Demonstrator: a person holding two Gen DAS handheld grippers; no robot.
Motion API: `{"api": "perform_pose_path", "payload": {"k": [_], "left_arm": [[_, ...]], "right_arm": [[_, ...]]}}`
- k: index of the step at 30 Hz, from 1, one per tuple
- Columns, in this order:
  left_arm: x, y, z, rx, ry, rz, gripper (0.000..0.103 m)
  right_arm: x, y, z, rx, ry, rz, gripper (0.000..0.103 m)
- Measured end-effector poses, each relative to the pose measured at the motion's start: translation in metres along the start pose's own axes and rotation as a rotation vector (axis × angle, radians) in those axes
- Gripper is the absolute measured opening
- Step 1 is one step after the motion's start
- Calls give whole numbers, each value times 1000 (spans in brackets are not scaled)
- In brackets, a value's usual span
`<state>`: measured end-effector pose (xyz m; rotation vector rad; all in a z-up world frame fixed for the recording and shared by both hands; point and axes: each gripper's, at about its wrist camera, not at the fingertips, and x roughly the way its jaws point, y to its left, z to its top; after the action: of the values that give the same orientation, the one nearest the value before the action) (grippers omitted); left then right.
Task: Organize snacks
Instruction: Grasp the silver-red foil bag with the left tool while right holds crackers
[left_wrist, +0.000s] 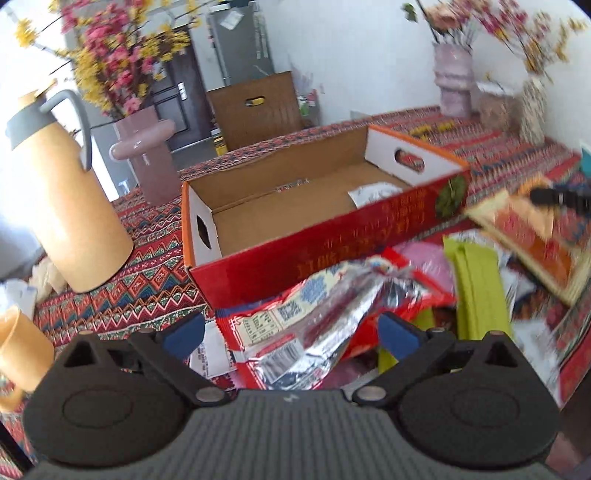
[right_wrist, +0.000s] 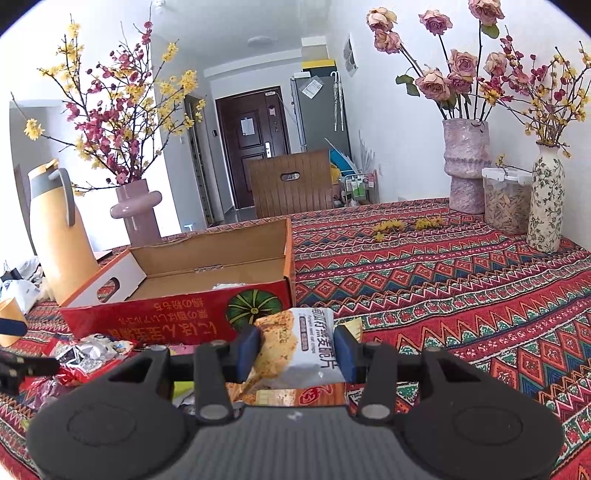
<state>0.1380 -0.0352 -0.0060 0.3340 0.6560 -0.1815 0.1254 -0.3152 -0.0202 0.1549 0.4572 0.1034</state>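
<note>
The right tool (right_wrist: 295, 350) pinches a light, crinkly cracker packet (right_wrist: 295, 343) mid-body; the left tool (left_wrist: 291, 332) gapes over slippery foil wrappers (left_wrist: 325, 314).

Open cardboard box (right_wrist: 177, 291) on worktop (right_wrist: 443, 280), ahead of me; small packet (left_wrist: 371, 192) lying in it. Thermos jug (right_wrist: 55, 236) left of box, just beside it; vase with branches (right_wrist: 135, 210) behind box, right of jug. Pile of snack packets (left_wrist: 332, 295) before box, nearest me. My left gripper (left_wrist: 291, 330) over pile, nothing between pads. My right gripper (right_wrist: 295, 349) right of pile, cracker packet (right_wrist: 299, 343) between its pads. Far right on worktop: tall vase (right_wrist: 467, 166), lidded jar (right_wrist: 508, 199), slim vase (right_wrist: 546, 199) in row. Chair (right_wrist: 291, 184) behind worktop.
</note>
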Motion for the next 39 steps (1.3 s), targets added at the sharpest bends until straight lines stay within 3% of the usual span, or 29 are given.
{"api": "perform_pose_path", "payload": {"k": [8,13,21,27,29,31,39], "left_arm": [[11,-19,-10,195,-50,16,101],[4,-21,-15,242,-65,-22,102],[17,-24,-9,268,-47,24,99],[28,-31,-7,311,-38,41,74],[28,-29,-5,299,-32,31,48],[28,-27,-3,284,-32,27,43],[38,-25,2,259,-20,43,43]], "right_arm": [[3,8,-1,1,9,-37,44],[5,9,-1,-1,14,-47,44],[9,8,-3,4,23,-35,44],[9,3,-4,17,22,-36,44],[9,2,-5,21,23,-33,45],[10,1,-6,23,25,-32,45],[10,2,-6,24,27,-17,45]]}}
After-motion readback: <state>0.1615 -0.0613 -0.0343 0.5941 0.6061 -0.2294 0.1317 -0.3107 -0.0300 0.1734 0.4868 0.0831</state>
